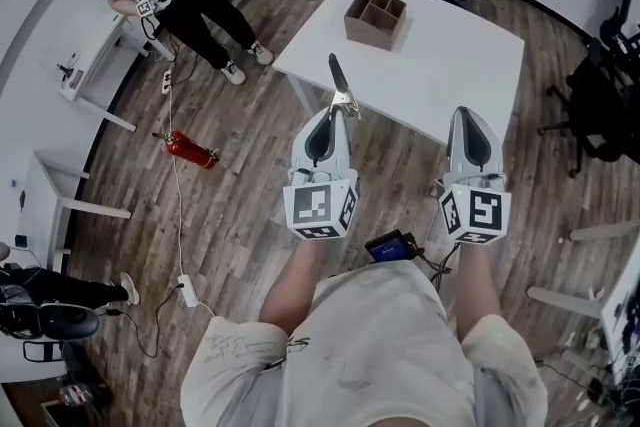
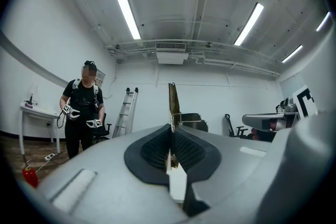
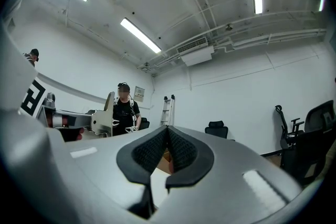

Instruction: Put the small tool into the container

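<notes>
The left gripper (image 1: 343, 111) has its jaws clamped on one end of the small tool (image 1: 337, 75), over the tabletop (image 1: 450, 65) edge and well short of the container (image 1: 376, 17). The right gripper (image 1: 466, 115) has its jaws closed on nothing. With so thin a pinch, I'd say the tool could swivel and snag a divider.

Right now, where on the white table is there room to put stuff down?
The white table is bare except its far-left corner, where the wooden box sits. The tool in the left claw pokes over the near edge.
</notes>
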Action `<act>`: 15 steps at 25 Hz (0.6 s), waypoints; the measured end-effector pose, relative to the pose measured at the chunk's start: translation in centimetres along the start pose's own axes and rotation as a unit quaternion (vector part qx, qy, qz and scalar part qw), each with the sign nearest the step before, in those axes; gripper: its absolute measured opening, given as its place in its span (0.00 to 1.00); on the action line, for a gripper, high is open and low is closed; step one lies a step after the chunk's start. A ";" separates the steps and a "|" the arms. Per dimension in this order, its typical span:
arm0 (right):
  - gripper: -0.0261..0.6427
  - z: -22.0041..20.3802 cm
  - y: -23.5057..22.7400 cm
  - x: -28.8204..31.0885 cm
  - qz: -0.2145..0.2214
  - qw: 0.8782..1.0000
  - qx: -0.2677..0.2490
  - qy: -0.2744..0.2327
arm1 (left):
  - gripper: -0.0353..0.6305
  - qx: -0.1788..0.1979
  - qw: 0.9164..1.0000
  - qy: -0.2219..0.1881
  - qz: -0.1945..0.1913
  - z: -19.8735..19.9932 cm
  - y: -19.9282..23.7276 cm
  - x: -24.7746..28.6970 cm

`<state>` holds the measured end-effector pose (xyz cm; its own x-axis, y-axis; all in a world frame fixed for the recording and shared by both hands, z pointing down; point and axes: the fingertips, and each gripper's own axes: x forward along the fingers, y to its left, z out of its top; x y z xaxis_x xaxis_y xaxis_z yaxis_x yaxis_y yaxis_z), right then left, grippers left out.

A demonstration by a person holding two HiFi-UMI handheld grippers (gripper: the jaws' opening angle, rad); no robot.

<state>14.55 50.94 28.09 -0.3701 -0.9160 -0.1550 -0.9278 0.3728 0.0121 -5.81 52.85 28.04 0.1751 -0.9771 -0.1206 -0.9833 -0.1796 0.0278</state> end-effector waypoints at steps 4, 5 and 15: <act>0.05 -1.5 -9.4 5.9 0.004 1.000 0.006 -0.002 | 0.09 0.006 1.000 -0.001 0.010 -1.5 -4.4 9.7; 0.05 -1.9 -11.2 7.1 0.007 1.000 0.007 -0.001 | 0.09 0.006 1.000 -0.001 0.014 -1.9 -5.2 11.6; 0.05 -5.4 -18.1 18.8 0.016 1.000 0.016 0.000 | 0.09 0.009 1.000 0.002 0.025 -4.5 -4.3 24.6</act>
<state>24.18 26.15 30.24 -0.3998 -0.9035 -0.1548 -0.9135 0.4066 -0.0142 2.94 29.02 29.44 0.1254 -0.9854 -0.1155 -0.9916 -0.1281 0.0163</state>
